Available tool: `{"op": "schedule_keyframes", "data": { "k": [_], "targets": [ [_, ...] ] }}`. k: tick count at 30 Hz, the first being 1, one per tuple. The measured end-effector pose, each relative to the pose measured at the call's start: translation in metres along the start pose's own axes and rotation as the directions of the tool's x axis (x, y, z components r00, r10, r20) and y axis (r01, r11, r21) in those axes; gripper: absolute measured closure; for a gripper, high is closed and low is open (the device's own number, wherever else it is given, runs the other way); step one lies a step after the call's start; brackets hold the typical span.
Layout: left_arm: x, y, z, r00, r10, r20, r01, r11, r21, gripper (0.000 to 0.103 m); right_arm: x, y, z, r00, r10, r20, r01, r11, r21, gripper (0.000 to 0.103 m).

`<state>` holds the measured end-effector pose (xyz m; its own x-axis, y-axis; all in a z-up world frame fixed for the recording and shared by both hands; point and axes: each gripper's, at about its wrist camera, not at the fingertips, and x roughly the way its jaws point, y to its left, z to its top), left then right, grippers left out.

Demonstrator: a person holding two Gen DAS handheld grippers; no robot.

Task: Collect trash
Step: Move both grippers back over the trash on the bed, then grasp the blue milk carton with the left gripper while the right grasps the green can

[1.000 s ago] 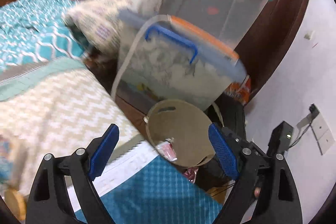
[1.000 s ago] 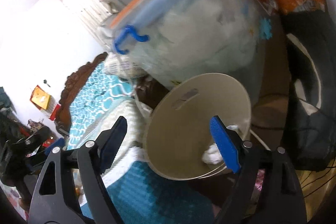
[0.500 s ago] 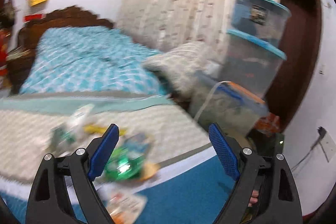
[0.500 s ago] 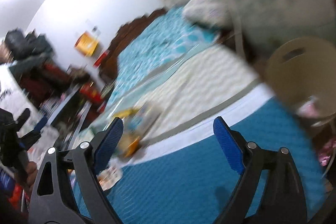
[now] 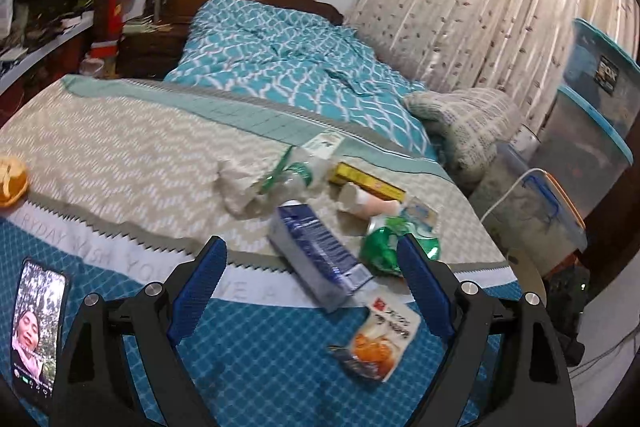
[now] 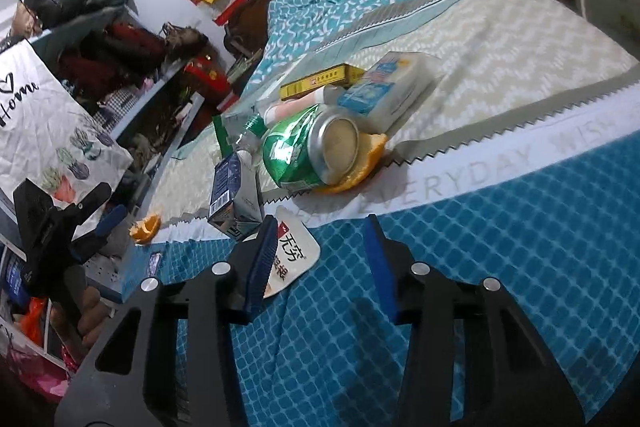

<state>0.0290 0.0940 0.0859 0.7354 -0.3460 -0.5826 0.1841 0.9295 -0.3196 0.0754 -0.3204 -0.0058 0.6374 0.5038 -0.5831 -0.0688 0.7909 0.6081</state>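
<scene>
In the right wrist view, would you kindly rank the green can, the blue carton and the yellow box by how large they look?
1. green can, though it lies nearer the camera
2. blue carton
3. yellow box, smallest and farthest

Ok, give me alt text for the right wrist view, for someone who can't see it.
Open right gripper hovers empty over a blue quilted bedspread, its jaws apart beside a white snack packet. Beyond lie a crushed green can on orange peel, a blue carton and a yellow box.

Bed (image 5: 120, 155) carries can (image 6: 308, 151), carton (image 5: 316, 255), wrappers, phone (image 5: 36, 331).
</scene>
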Motion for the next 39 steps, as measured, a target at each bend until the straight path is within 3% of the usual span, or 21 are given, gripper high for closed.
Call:
{"op": "schedule_keyframes", "data": {
  "k": [6, 12, 17, 20, 22, 24, 26, 30, 32, 34, 37, 39],
  "targets": [
    [0.023, 0.013, 0.004, 0.997, 0.055, -0.055, -0.056, 0.998, -0.021, 0.02, 0.014, 0.015, 0.019, 1.0, -0.02, 0.005, 0.02, 0.999, -0.034, 0.052],
    [0.08, 0.004, 0.013, 0.986, 0.046, -0.16, -0.057, 0.996, -0.064, 0.015, 0.044, 0.016, 0.058, 0.999, -0.05, 0.0, 0.049, 0.998, -0.039, 0.047],
    [0.137, -0.018, 0.007, 0.961, 0.118, -0.248, -0.126, 0.992, -0.015, 0.014, 0.078, 0.001, 0.084, 0.998, -0.047, -0.052, 0.048, 0.999, 0.02, 0.047],
    [0.162, -0.025, -0.001, 0.939, 0.173, -0.297, -0.169, 0.985, 0.04, 0.013, 0.085, 0.003, 0.077, 0.996, -0.006, -0.091, 0.011, 0.999, 0.053, 0.049],
    [0.163, -0.02, -0.007, 0.934, 0.195, -0.299, -0.186, 0.981, 0.06, 0.012, 0.08, 0.018, 0.059, 0.99, 0.059, -0.128, -0.055, 0.998, 0.035, 0.049],
    [0.152, -0.007, -0.009, 0.947, 0.159, -0.281, -0.155, 0.987, 0.036, 0.014, 0.075, 0.03, 0.043, 0.979, 0.117, -0.169, -0.117, 0.993, 0.011, 0.048],
    [0.141, 0.002, -0.01, 0.951, 0.166, -0.26, -0.162, 0.986, 0.036, 0.014, 0.066, 0.043, 0.03, 0.973, 0.125, -0.194, -0.138, 0.989, -0.056, 0.048],
    [0.13, 0.007, -0.011, 0.953, 0.197, -0.232, -0.189, 0.98, 0.057, 0.014, 0.049, 0.047, 0.047, 0.996, 0.004, -0.09, -0.021, 0.984, -0.178, 0.047],
    [0.132, 0.007, -0.011, 0.951, 0.193, -0.242, -0.186, 0.981, 0.051, 0.014, 0.048, 0.041, 0.069, 0.999, -0.021, -0.035, 0.014, 0.983, -0.18, 0.047],
    [0.133, 0.009, -0.011, 0.951, 0.182, -0.25, -0.179, 0.983, 0.037, 0.014, 0.058, 0.037, 0.086, 0.998, -0.054, -0.036, 0.046, 0.979, -0.199, 0.047],
    [0.134, 0.008, -0.011, 0.95, 0.186, -0.25, -0.181, 0.983, 0.043, 0.014, 0.09, 0.029, 0.107, 0.991, -0.028, -0.134, 0.003, 0.984, -0.18, 0.045],
    [0.134, 0.008, -0.011, 0.951, 0.182, -0.249, -0.177, 0.983, 0.044, 0.018, 0.11, 0.023, 0.11, 0.974, 0.034, -0.225, -0.067, 0.988, -0.141, 0.045]
  ]
}}
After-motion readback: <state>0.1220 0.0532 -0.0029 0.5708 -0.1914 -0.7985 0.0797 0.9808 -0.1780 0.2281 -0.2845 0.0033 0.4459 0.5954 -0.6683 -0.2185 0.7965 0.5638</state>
